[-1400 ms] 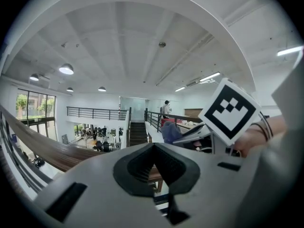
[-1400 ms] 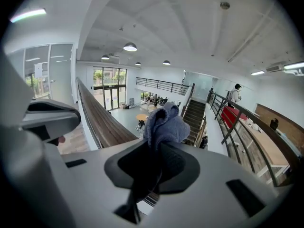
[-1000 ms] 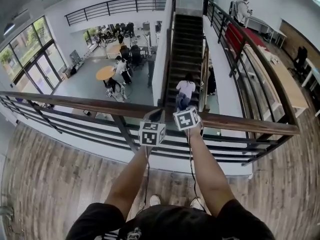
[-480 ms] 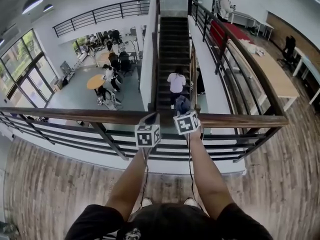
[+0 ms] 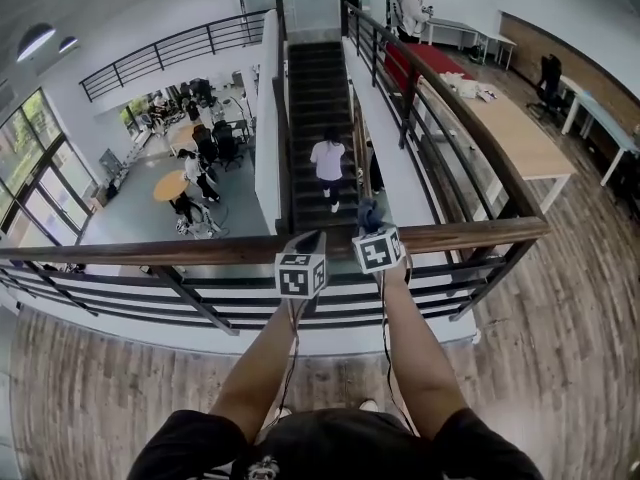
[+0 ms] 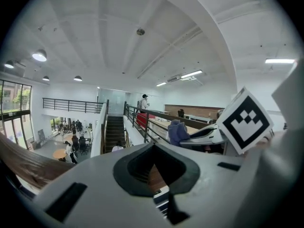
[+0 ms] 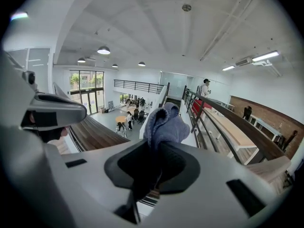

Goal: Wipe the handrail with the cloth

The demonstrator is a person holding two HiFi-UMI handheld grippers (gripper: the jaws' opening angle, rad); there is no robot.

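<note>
Setting, head view: mezzanine edge with grey-brown wood-plank floor [image 5: 80, 388]; atrium below, dark straight staircase [image 5: 315, 118] going down.
Rail: brown wooden handrail [image 5: 150, 252], smooth and flat-topped, on dark metal bars; runs left to right and turns a corner at the right.
Left gripper [image 5: 309, 240]: grey plastic, tip over the handrail, just beside the right one.
Right gripper [image 5: 372, 230]: clamped on a bunched blue-grey fleecy cloth [image 5: 368, 214]; the cloth sits at the rail's far edge, contact unclear.
Markings: each gripper carries a white marker cube [image 5: 301, 274] with black square patterns.
Other: long pale wooden table [image 5: 520, 138] behind the right-hand railing.

Left gripper view
Jaws: left gripper [image 6: 153, 144] clenched, tips meeting, nothing between; matte grey plastic with a dark diamond-shaped opening behind the tips.
Rail: handrail [image 6: 21, 163] curves past at lower left, grain visible.
Neighbour: cloth [image 6: 177, 132] pokes out of the right gripper at the right, next to its black-on-white marker face.

Right gripper view
Jaws: right gripper [image 7: 159, 148] closed on the cloth [image 7: 165, 122]; a soft, napped, folded lump stands up out of the tips.
Rail: handrail [image 7: 97, 134] runs away at the left, lower than the cloth; touch cannot be told.
Left gripper [image 7: 80, 112]: grey, pointed, at the left edge above the rail.
</note>
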